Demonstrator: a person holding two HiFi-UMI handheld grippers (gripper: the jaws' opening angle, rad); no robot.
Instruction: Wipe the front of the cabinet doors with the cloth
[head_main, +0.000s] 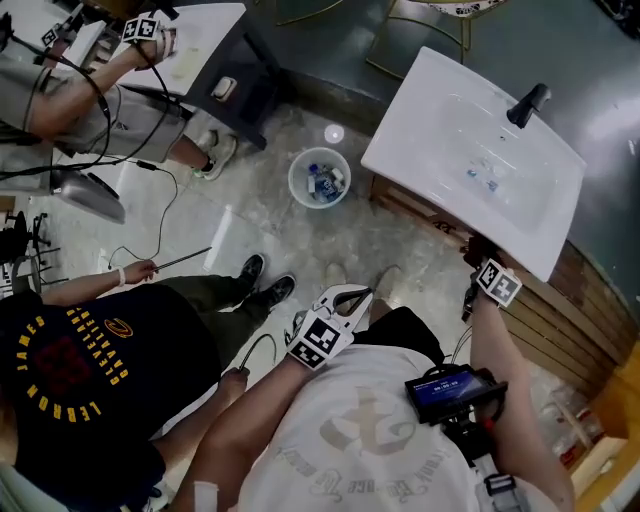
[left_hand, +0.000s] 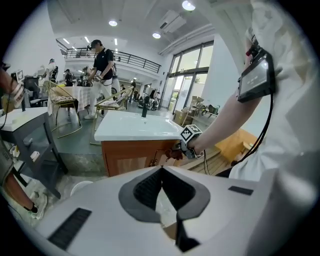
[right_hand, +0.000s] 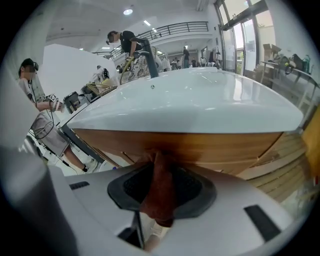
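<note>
Right tongs (right_hand: 158, 156) clench the brown cloth (right_hand: 159, 192), holding it up to the cabinet door (right_hand: 210, 145) at twelve o'clock for wiping; left tongs (left_hand: 161, 172), closed empty, hang clear.

In the head view, the white rectangular basin top (head_main: 470, 150) is hiding most of the orange-brown wooden cabinet doors (right_hand: 210, 146). The rust-brown cloth (right_hand: 159, 192) is showing blurred, its far end blending into the wood.
</note>
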